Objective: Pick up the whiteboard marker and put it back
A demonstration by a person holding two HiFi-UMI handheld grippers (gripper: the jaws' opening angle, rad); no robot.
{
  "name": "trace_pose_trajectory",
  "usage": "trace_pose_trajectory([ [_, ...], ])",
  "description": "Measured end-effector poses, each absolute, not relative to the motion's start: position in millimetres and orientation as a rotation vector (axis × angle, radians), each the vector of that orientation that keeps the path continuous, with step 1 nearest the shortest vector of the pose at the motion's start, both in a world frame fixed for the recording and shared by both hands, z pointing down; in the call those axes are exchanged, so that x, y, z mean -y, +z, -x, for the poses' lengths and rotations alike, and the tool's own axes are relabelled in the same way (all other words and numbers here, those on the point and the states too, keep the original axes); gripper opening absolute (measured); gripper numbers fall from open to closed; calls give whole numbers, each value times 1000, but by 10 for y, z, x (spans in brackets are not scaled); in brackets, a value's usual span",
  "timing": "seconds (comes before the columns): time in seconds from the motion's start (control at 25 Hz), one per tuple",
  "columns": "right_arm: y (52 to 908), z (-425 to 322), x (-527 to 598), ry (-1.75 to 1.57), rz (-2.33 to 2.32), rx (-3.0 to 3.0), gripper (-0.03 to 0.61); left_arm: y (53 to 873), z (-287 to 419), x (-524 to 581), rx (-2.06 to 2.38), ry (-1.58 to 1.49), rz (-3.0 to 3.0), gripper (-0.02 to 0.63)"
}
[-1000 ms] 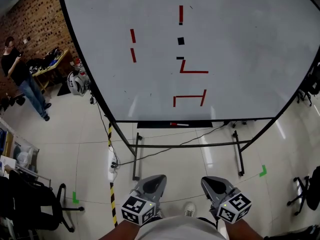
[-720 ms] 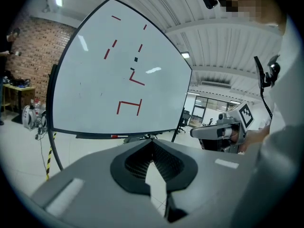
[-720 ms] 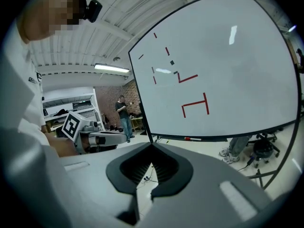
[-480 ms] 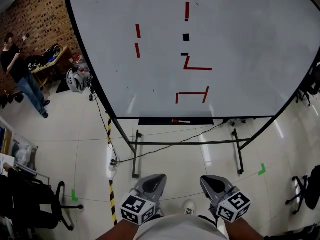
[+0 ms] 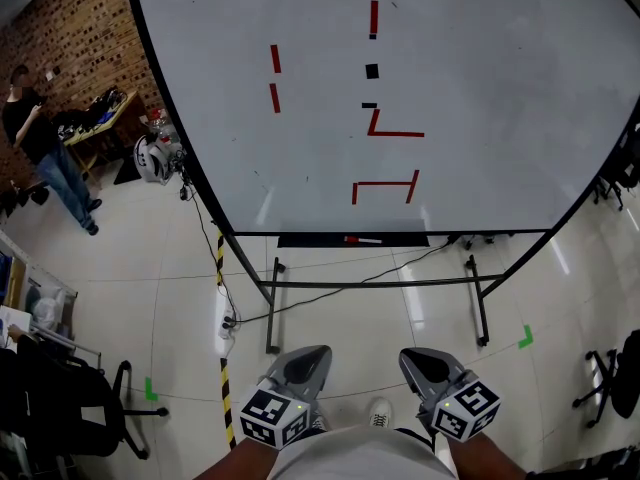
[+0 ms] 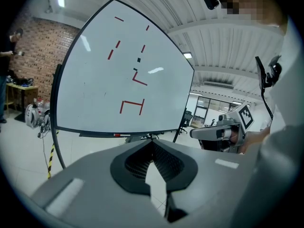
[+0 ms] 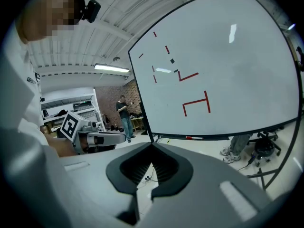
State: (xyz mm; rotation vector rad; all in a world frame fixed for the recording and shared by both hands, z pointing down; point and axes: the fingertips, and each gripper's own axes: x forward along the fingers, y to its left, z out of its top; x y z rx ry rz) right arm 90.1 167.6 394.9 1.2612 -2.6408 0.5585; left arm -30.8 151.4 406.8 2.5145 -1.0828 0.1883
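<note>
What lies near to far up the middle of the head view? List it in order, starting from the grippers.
left gripper and right gripper side by side → stand crossbar → whiteboard marker lying on the tray → whiteboard

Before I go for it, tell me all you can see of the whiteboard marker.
The whiteboard marker is a slim stick with a red end and a white barrel, plastic by its look. It lies flat, lengthwise on the dark tray under the lower edge of the whiteboard, red end toward the head view's left. Only the tray touches it. The left claw and right claw are shut, empty and well short of it. Any print is too small to read.
</note>
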Motion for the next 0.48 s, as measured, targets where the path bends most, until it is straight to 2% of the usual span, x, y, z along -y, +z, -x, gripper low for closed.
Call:
trace_pose_trajectory([
  [0.48,3977,-913,-1704,564,-1255,2644,0,4048,258,-1549,1079,188,-2526,17],
])
